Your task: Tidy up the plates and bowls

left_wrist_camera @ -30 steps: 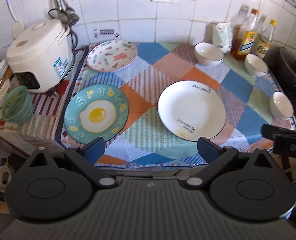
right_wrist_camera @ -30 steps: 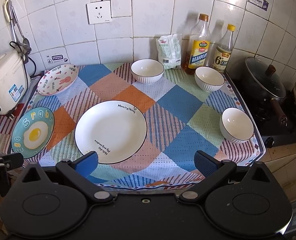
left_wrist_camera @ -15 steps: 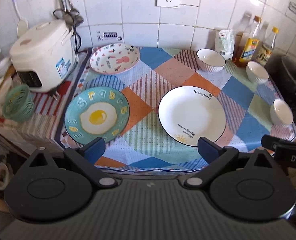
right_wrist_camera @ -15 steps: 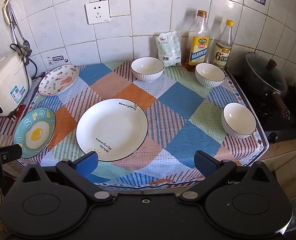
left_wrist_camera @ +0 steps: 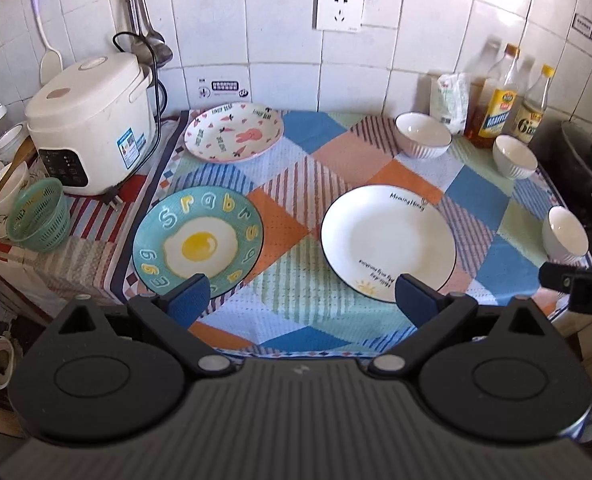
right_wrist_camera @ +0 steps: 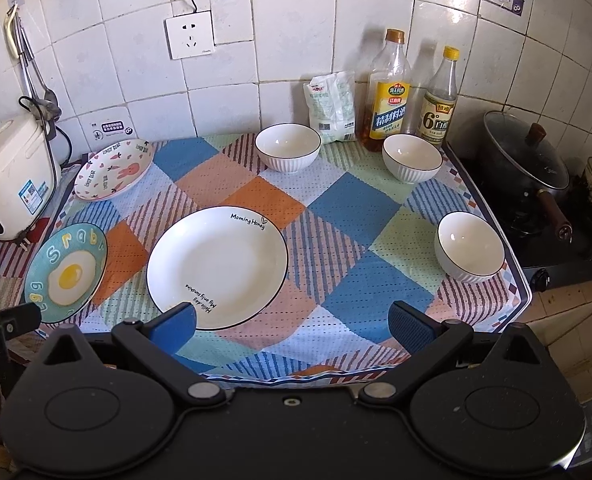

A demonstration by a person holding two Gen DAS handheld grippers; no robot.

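Three plates and three bowls sit spread out on a checked cloth (right_wrist_camera: 348,208) over the counter, none touching another. The white plate (right_wrist_camera: 217,266) lies near the front edge, about mid-cloth. Left of it, at the cloth's left edge, is the teal egg plate (left_wrist_camera: 197,246), and farther back on the left the pink rabbit plate (left_wrist_camera: 235,132) lies near the wall. The first bowl (right_wrist_camera: 287,153) stands far back near the middle, the second bowl (right_wrist_camera: 412,159) to its right just in front of two bottles (right_wrist_camera: 390,92), and the third bowl (right_wrist_camera: 470,252) near the right edge of the cloth, closer to the front.

The left gripper (left_wrist_camera: 300,300) hangs over the near edge between the egg plate and the white plate, its blue fingers spread wide with nothing between them. The right gripper (right_wrist_camera: 291,322) hangs over the near edge too, to the right of the white plate, fingers equally wide apart and holding nothing.

A rice cooker (left_wrist_camera: 89,120) stands left of the cloth, a green basket (left_wrist_camera: 39,216) in front of it. A dark pot (right_wrist_camera: 526,156) sits on the stove at right.
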